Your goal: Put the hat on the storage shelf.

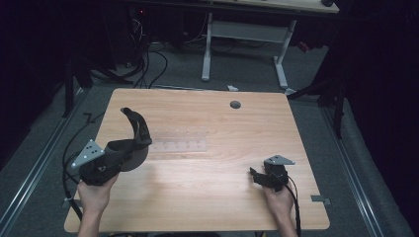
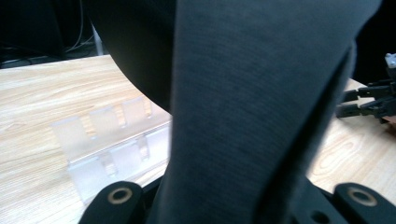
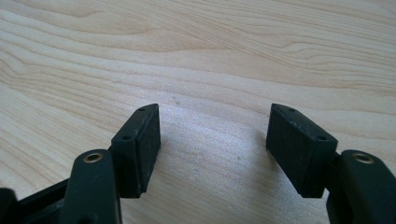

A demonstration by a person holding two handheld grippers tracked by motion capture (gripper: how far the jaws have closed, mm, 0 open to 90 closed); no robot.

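Your left gripper (image 1: 129,143) has its fingers clenched on a dark curved piece (image 1: 134,126), directly left of the clear rack (image 1: 179,139) lying crosswise on the tabletop (image 1: 197,197); your right gripper (image 3: 212,144), fingers released, sits well apart.

A dim room surrounds the brightly lit table (image 1: 197,197), while the dark object (image 2: 252,112) close above the left jaws blurs out of focus.

Dark grey cap (image 1: 132,143) in left hand-held gripper (image 1: 129,148)
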